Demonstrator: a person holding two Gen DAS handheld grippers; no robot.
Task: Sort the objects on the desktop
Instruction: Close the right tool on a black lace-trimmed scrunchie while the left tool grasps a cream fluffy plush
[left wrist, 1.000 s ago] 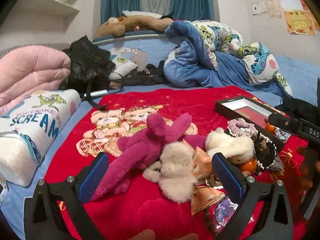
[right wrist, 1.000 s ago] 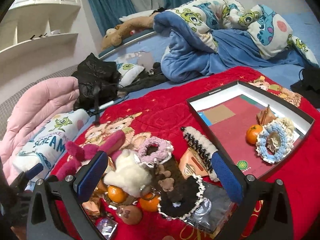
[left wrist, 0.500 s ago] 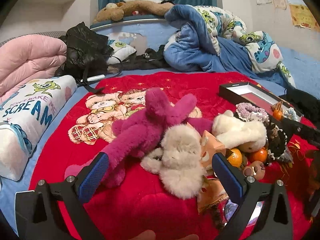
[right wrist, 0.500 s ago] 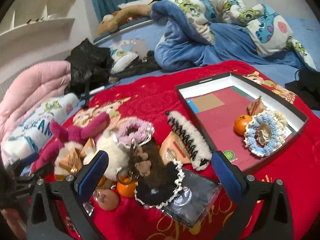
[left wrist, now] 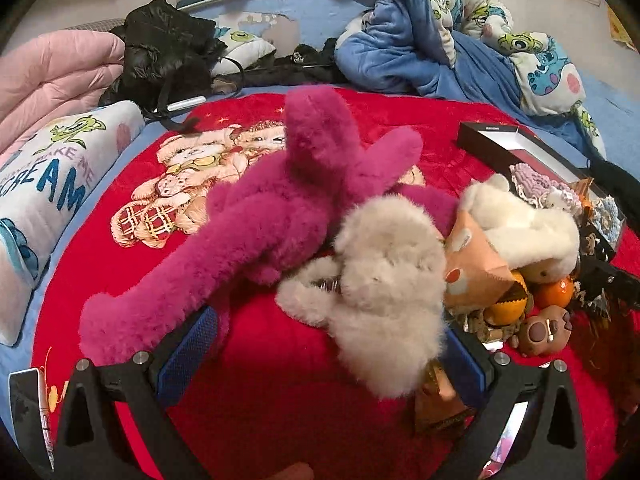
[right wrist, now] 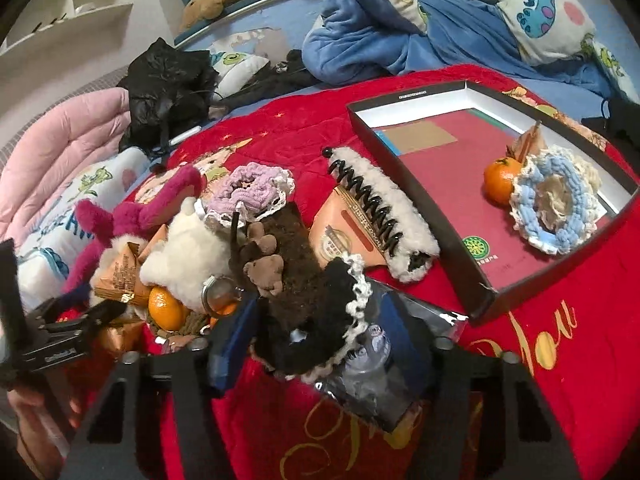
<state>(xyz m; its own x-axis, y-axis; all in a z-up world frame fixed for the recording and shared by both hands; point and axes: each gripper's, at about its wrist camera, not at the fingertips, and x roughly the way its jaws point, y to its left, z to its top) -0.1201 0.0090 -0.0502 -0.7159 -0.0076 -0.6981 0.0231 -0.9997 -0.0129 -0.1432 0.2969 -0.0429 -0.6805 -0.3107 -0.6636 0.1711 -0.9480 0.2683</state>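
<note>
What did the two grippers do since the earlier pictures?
Both came down closer to the pile. The left gripper stayed open and now straddles the beige fluffy toy. The right gripper narrowed around the black scrunchie. The box with its orange and blue scrunchie stayed put.

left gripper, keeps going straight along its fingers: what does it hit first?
Most likely the beige plush toy, lying between the open fingers of the left gripper and nearest the camera. The magenta plush overlaps the left finger, so it might brush that too; depth is unclear.
</note>
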